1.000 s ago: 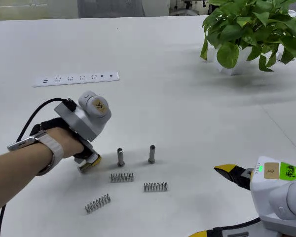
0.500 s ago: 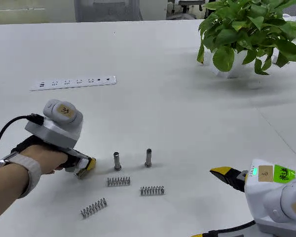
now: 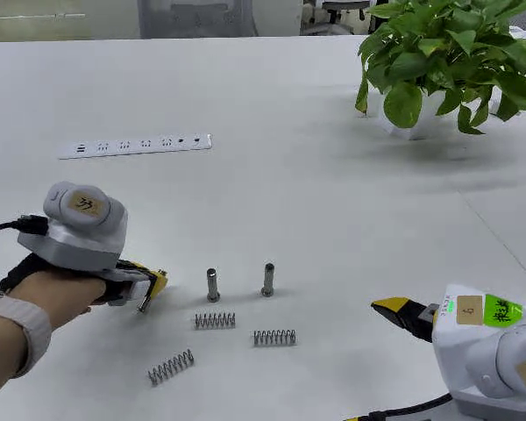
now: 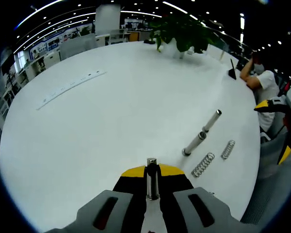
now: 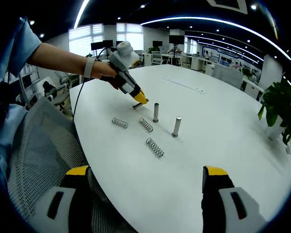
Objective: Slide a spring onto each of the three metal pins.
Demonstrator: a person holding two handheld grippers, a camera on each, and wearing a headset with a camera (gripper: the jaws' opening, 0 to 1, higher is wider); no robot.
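My left gripper (image 3: 152,282) hovers low over the white table (image 3: 333,202), shut on a short metal pin (image 4: 151,177) that sticks out past its yellow tips. Just right of it, two more metal pins (image 3: 212,285) (image 3: 268,279) stand upright. Three springs lie flat in front of them: one (image 3: 215,321) near the left pin, one (image 3: 274,337) to the right, one (image 3: 171,367) nearest me. My right gripper (image 5: 145,172) is open and holds nothing at the table's near right edge, well away from the pins (image 5: 155,112) (image 5: 176,126) and springs (image 5: 154,147).
A white power strip (image 3: 133,144) lies at the far left. A potted green plant (image 3: 447,53) stands at the far right. A mesh chair (image 5: 39,160) sits beside the table edge near my right gripper. A person (image 4: 262,82) sits at the far side.
My left hand has swung back to the left and tilted the gripper flatter, the pin still in its jaws. The right gripper, standing pins and springs stay put.
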